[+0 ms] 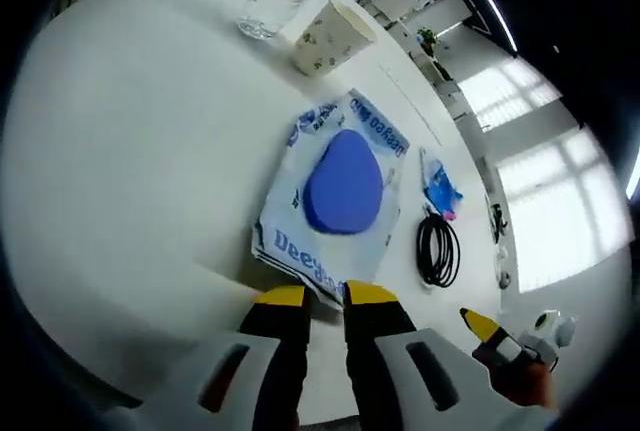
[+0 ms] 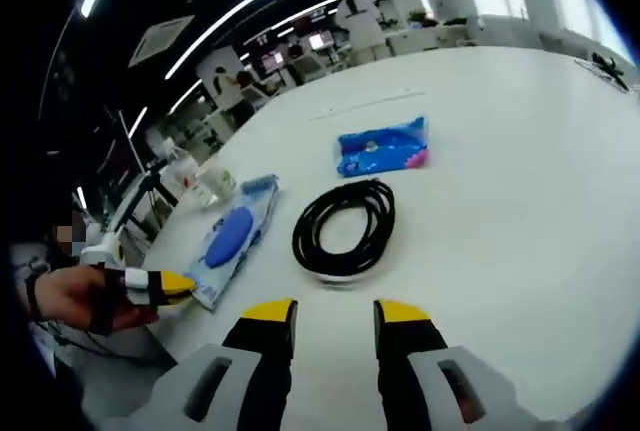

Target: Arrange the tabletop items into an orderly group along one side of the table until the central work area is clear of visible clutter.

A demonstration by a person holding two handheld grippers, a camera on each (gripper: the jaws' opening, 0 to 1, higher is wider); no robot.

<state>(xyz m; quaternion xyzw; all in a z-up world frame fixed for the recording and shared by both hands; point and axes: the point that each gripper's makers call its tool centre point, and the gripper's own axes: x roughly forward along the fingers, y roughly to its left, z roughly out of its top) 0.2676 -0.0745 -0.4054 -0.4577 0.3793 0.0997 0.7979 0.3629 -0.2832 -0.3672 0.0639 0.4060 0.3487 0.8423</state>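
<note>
The table (image 1: 120, 151) lies bare and wide on the side of the packet (image 1: 340, 191) away from the cable (image 1: 437, 249), open to any approach. Beyond the packet a paper cup (image 1: 330, 36) and glass (image 1: 268, 6) stand close together, blocking that end. In the right gripper view, the cable (image 2: 345, 228) sits straight ahead, a blue pouch (image 2: 383, 146) beyond it, with open tabletop to their right.

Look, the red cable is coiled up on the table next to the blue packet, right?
Not quite: the coiled cable is black, not red, as the right gripper view shows. It does lie coiled on the white table beside the blue packet.
</note>
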